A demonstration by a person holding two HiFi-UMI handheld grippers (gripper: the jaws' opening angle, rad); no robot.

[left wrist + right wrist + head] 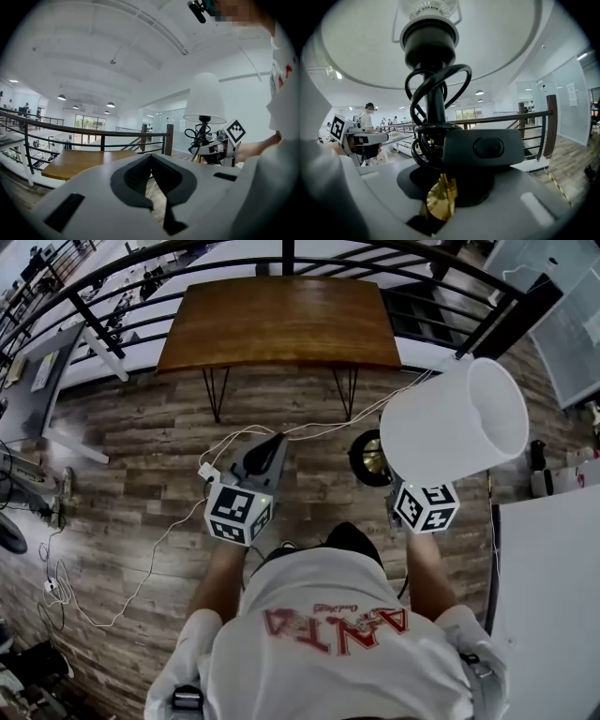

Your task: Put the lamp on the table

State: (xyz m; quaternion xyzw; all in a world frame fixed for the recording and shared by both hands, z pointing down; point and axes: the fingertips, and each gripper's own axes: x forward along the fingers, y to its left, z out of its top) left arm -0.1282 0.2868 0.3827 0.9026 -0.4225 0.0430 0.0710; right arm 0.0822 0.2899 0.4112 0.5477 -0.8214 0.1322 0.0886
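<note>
Wood planks cover the floor (141, 456), and a black railing (112, 287) curves along its far edge. At the left a thin white cable (169, 526) trails loosely over the boards. A brown desk (281, 320) on thin metal legs stands against the railing, its top bare.

Below the desk in the head view, the left gripper (274, 444) points toward it. In its own view the two dark pads meet at the tips with nothing between them — clenched and empty, held level in the air.

To the right comes the lamp (450, 423). Its white shade (370, 47) tilts with the open end toward the right, and it is carried above the floor, short of the desk's right front corner and not touching the desk. The right gripper (445, 187) is clamped on the lamp low on its gold stem. A black cord (426, 93) is looped round the dark post above the jaws — its switch box (487, 147) lies just over them.
</note>
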